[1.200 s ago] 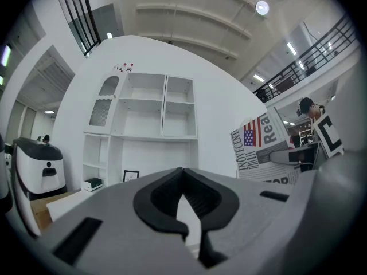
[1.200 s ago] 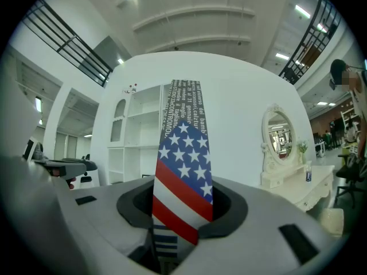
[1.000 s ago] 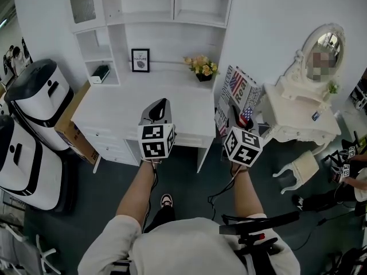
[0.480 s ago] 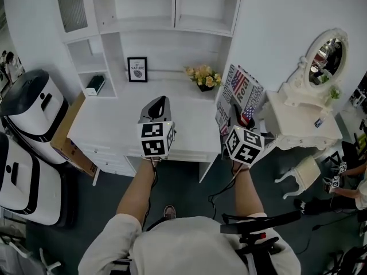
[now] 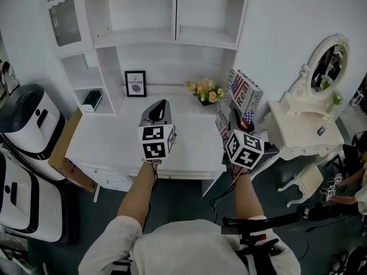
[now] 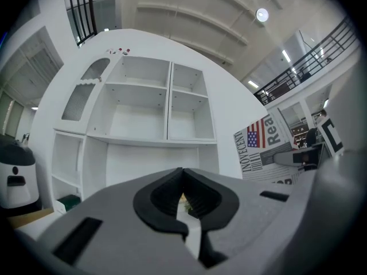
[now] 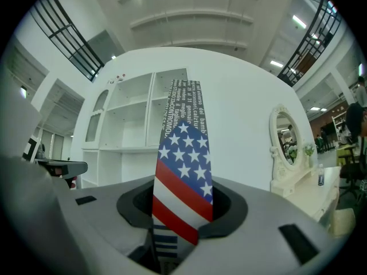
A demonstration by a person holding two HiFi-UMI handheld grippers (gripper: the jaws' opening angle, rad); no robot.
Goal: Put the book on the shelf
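The grey right gripper has its black-padded jaws clamped on the stars-and-stripes printed book, which stands upright between them. Left of the book rises a white open shelf unit. Right of the book stands an oval mirror in an ornate white frame.

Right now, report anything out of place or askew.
The book, clamped in the right gripper, is tilted in the air by the desk's right end, not shelved. A cardboard box sits askew at the desk's left side.
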